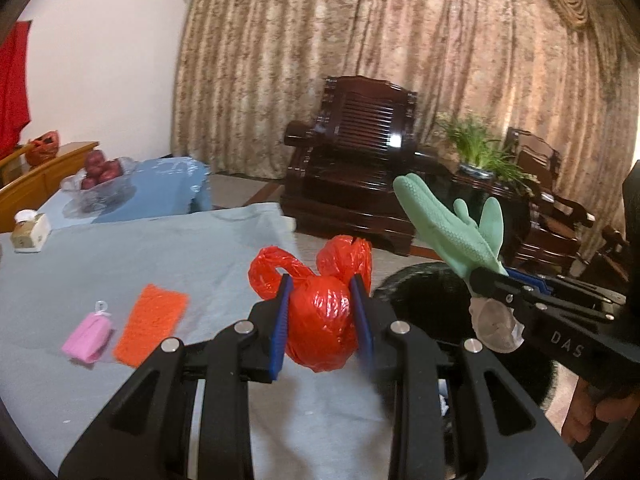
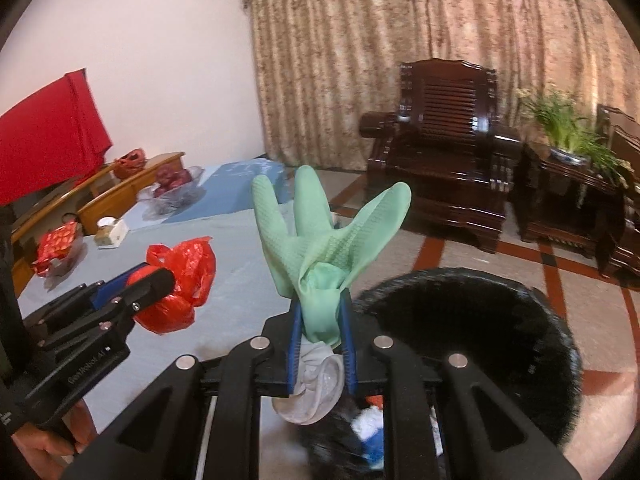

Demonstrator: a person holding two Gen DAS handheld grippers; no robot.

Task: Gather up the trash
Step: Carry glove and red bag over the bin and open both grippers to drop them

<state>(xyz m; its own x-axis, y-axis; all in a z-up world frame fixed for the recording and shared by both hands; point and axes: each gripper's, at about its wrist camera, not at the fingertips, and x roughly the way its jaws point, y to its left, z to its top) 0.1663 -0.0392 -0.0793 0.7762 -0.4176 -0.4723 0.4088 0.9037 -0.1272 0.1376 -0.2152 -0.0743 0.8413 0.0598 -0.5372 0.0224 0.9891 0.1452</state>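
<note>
A crumpled red plastic bag (image 1: 322,312) is clamped between the blue pads of the left gripper (image 1: 323,322) and is held above the blue-grey cloth of the table (image 1: 160,256). In the right wrist view the same bag (image 2: 176,284) is seen lifted off the cloth, short of the table's right-hand edge. A green rubber glove (image 2: 320,264) is gripped at its wrist part by the right gripper (image 2: 320,344), its fingers splayed upward and its pale lining hanging below the pads. The glove is held just at the table's near corner, beside the rim of the black-lined trash bin (image 2: 500,320), which stands on the floor against that edge. The bin's mouth is wide and unobstructed; white and blue scraps (image 2: 370,428) are visible inside it, below the right gripper. From the left wrist camera the glove (image 1: 452,224) is seen over the bin (image 1: 424,304), to the right of the bag.

Further left of the bag on the cloth an orange scouring pad (image 1: 152,324) and a pink pouch (image 1: 88,336) are laid side by side, near each other but apart. A tissue box (image 1: 30,232) is set at the table's far left edge. Between bin and dark wooden armchair (image 1: 356,152) a stretch of tiled floor is left open.
</note>
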